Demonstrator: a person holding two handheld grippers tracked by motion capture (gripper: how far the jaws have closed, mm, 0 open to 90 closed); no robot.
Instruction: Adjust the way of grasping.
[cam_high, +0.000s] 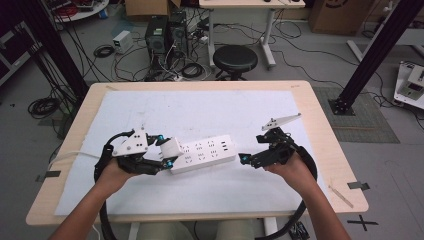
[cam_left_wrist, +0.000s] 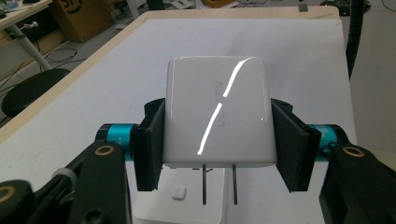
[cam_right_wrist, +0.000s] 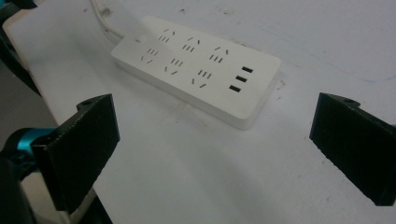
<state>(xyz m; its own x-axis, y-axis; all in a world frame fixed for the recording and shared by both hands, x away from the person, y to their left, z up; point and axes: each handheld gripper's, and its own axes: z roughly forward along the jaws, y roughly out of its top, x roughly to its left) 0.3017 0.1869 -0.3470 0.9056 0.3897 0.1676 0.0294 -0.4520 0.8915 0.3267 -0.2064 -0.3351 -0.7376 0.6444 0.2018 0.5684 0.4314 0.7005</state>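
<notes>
A wooden table (cam_high: 320, 125) carries a white mat (cam_high: 200, 107), and both forearms come in from the near edge onto it. The left hand (cam_high: 114, 172) is angled inward, its left gripper (cam_high: 165, 151) pointing toward the middle of the mat; the right hand (cam_high: 290, 167) mirrors it from the other side, with the right gripper (cam_high: 243, 159) aimed back at the left.

Between them lies a white power strip (cam_high: 205, 152), flat on the mat and slightly skewed, with rows of sockets and three small slots at the end nearest the right gripper. That gripper's jaws stand wide apart with nothing between them, just short of the strip's end.

The left gripper is clamped on a glossy white charger (cam_left_wrist: 217, 114), pads pressed on its two sides. Its two metal prongs (cam_left_wrist: 219, 184) point down over the strip's left end; whether they touch a socket is hard to tell.
</notes>
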